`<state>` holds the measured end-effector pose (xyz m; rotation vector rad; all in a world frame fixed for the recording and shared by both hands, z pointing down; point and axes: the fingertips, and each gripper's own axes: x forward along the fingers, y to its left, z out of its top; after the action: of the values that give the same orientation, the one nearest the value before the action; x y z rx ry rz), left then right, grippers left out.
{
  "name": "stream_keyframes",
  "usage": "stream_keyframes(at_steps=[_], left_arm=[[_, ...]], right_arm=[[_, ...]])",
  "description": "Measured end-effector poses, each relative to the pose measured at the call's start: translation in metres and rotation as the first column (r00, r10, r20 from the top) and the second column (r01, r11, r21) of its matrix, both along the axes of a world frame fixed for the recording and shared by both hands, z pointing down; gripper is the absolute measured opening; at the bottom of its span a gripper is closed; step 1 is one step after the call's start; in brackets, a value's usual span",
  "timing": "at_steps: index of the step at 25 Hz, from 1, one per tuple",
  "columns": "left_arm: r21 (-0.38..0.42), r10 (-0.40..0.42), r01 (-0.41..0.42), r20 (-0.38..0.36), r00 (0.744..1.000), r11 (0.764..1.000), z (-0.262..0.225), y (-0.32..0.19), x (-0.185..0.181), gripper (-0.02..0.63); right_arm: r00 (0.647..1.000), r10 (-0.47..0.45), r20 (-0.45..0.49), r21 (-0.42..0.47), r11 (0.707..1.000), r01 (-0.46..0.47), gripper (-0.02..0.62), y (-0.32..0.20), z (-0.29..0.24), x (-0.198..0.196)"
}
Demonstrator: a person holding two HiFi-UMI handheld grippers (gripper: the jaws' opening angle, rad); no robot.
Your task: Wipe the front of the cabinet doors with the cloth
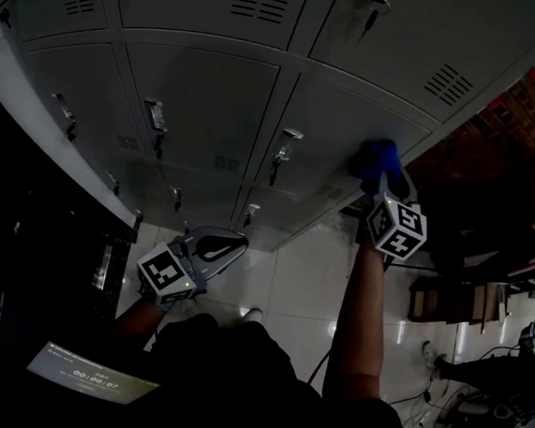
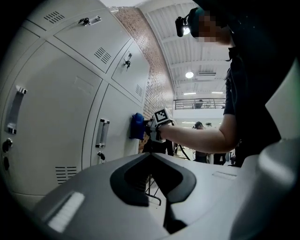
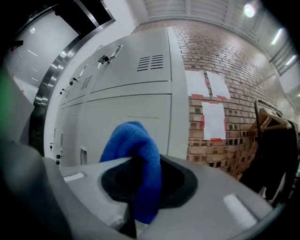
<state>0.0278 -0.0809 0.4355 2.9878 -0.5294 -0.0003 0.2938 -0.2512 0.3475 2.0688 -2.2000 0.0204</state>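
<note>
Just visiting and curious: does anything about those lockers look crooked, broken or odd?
Nothing stands out. The grey cabinet doors look shut and even, and the right gripper holds the blue cloth against one door.

A: What kind of site is this?

B: Locker area in an industrial-type hall, not a home. There's a bank of grey steel lockers (image 1: 212, 109). Each door has vent slots (image 3: 151, 62), a pull handle (image 2: 102, 133) and a key lock (image 2: 100, 155).

A: And the building?

B: Bare brick wall (image 3: 225, 70) right beside the end locker, with paper notices (image 3: 213, 119) stuck on it. High ribbed ceiling (image 2: 164, 28) with round lamps (image 2: 189, 74). Railed upper gallery (image 2: 197, 101) at the far end. Glossy tiled floor (image 1: 289, 286).

A: Anything else?

B: Clothes rail with wooden hangers (image 3: 272, 123) by the brick, and people (image 2: 202, 157) standing in the background.
</note>
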Motion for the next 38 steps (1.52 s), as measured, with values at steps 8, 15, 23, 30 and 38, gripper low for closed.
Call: stream_keyframes(at_steps=[8, 15, 23, 30, 38], left_arm=[[0.004, 0.015, -0.015, -0.002, 1.0, 1.0, 0.001, 0.004, 0.009, 0.003], [-0.003, -0.017, 0.017, 0.012, 1.0, 1.0, 0.002, 0.001, 0.001, 0.003], [-0.005, -0.034, 0.034, 0.009, 0.999, 0.999, 0.002, -0.001, -0.012, 0.003], [-0.016, -0.067, 0.067, 0.014, 0.998, 0.998, 0.006, -0.002, -0.037, 0.003], [-0.034, -0.111, 0.111, 0.025, 0.994, 0.993, 0.014, -0.003, -0.063, 0.003]], right_arm=[[0.995, 0.101, 0.02, -0.005, 0.995, -0.1, 0.072, 0.01, 0.004, 0.052], [0.997, 0.051, 0.05, 0.026, 0.998, -0.052, 0.072, 0.019, -0.007, 0.024], [0.983, -0.178, 0.043, 0.005, 0.984, 0.178, 0.072, 0.02, 0.009, -0.102], [0.952, -0.305, 0.039, -0.056, 0.95, 0.306, 0.072, 0.001, 0.043, -0.189], [0.949, -0.311, 0.05, -0.087, 0.945, 0.314, 0.072, -0.027, 0.063, -0.207]])
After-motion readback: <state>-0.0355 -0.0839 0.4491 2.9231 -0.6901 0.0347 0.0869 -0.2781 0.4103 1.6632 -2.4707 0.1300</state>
